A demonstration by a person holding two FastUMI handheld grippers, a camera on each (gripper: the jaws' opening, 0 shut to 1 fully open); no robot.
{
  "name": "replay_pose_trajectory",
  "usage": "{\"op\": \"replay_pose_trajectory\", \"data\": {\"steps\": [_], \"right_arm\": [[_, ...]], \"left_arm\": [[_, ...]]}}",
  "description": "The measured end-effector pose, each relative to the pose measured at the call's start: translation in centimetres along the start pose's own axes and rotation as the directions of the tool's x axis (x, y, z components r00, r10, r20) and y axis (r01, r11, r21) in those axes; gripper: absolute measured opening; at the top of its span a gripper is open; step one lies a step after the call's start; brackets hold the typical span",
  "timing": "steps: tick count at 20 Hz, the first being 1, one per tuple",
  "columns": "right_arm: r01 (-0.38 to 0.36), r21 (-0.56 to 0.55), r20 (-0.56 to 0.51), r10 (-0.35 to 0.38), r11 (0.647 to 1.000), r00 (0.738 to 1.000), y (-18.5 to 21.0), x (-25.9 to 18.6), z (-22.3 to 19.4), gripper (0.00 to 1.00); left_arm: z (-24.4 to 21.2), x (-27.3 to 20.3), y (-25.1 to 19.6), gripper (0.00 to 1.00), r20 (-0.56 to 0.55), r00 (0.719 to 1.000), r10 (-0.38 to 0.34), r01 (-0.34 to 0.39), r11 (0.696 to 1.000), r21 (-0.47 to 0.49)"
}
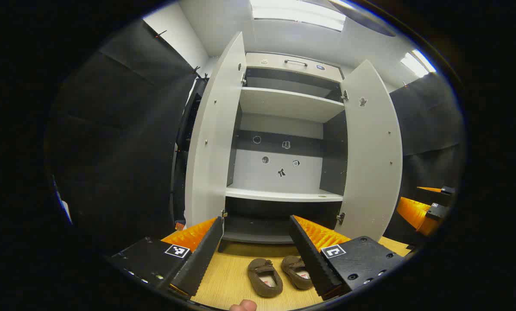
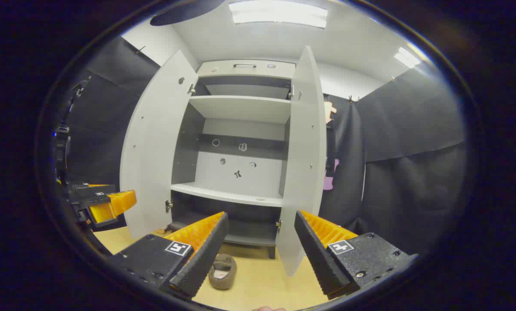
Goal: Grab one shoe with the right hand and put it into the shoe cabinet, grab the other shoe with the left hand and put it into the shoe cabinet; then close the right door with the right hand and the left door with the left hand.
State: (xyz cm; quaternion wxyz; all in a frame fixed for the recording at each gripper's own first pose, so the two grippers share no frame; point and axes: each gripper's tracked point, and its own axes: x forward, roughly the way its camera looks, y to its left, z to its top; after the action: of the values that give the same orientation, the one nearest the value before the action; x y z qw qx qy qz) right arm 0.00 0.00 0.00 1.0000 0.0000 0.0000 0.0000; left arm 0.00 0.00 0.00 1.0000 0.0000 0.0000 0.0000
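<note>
Below the right hand-held gripper [image 2: 258, 252], jaws wide open and empty, one brown shoe [image 2: 223, 271] lies on the floor, just left of centre, in front of the shoe cabinet [image 2: 240, 142]. Left hand-held gripper [image 1: 255, 252], equally open, frames both shoes [image 1: 279, 275] side by side, long axes toward the cabinet; which end is the toe I can't tell. Both doors stand open.

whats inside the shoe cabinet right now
The shoe cabinet stands open with bare shelves; small stickers dot its back wall. Both shoes lie on the floor in front. The left gripper partly hides the dark bottom compartment.
</note>
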Motion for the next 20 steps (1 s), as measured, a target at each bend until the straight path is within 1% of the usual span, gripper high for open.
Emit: {"op": "replay_pose_trajectory", "data": {"steps": [1, 2, 3, 4, 5, 7, 9, 10, 11, 12, 20], "right_arm": [[-0.004, -0.003, -0.004, 0.004, 1.0, 1.0, 0.3, -0.1, -0.1, 1.0], [-0.003, -0.018, -0.013, 0.003, 1.0, 1.0, 0.5, 0.0, -0.3, 0.98], [-0.003, -0.039, -0.016, 0.003, 0.999, 1.0, 0.5, -0.1, -0.4, 1.0], [-0.009, -0.056, -0.016, 0.008, 0.998, 1.0, 0.7, 0.0, -0.3, 0.98], [-0.016, -0.066, -0.015, 0.015, 0.998, 1.0, 1.0, -0.1, -0.4, 1.0], [-0.033, -0.064, -0.019, 0.032, 0.997, 0.999, 1.4, -0.2, -0.5, 1.0], [-0.026, -0.077, -0.022, 0.024, 0.997, 0.999, 1.2, -0.2, -0.6, 1.0], [-0.024, -0.077, -0.022, 0.023, 0.997, 1.0, 1.2, -0.3, -0.6, 1.0], [-0.025, -0.071, -0.023, 0.024, 0.997, 0.999, 1.4, -0.3, -0.7, 0.98], [-0.028, -0.064, -0.027, 0.026, 0.998, 0.999, 1.5, -0.3, -0.9, 1.0], [-0.013, -0.036, -0.046, 0.011, 0.999, 0.999, 1.2, -0.1, -0.9, 1.0]], "left_arm": [[0.0, -0.1, 0.0, 0.95, -0.002, 1.0, -0.003, 0.003, 1.0, 0.005], [0.1, -0.2, 0.1, 0.95, 0.008, 1.0, -0.001, 0.001, 1.0, 0.011], [0.1, -0.2, 0.2, 0.95, 0.01, 1.0, 0.009, -0.009, 1.0, 0.018], [0.1, -0.2, 0.3, 0.95, 0.009, 1.0, 0.016, -0.017, 1.0, 0.02], [0.0, -0.2, 0.3, 0.95, 0.009, 1.0, 0.021, -0.021, 1.0, 0.016], [0.0, -0.3, 0.3, 0.95, 0.006, 1.0, 0.025, -0.026, 1.0, 0.01], [-0.3, -0.4, 0.4, 0.95, -0.007, 0.999, 0.034, -0.034, 0.999, 0.009], [-0.3, -0.5, 0.4, 0.95, -0.011, 0.999, 0.035, -0.035, 0.999, 0.008], [-0.3, -0.5, 0.4, 0.95, -0.014, 0.999, 0.036, -0.036, 0.999, 0.006], [-0.3, -0.5, 0.4, 0.95, -0.015, 0.999, 0.035, -0.034, 0.999, 0.007], [0.0, -0.6, 0.3, 0.95, -0.004, 1.0, 0.018, -0.018, 1.0, 0.021]]}}
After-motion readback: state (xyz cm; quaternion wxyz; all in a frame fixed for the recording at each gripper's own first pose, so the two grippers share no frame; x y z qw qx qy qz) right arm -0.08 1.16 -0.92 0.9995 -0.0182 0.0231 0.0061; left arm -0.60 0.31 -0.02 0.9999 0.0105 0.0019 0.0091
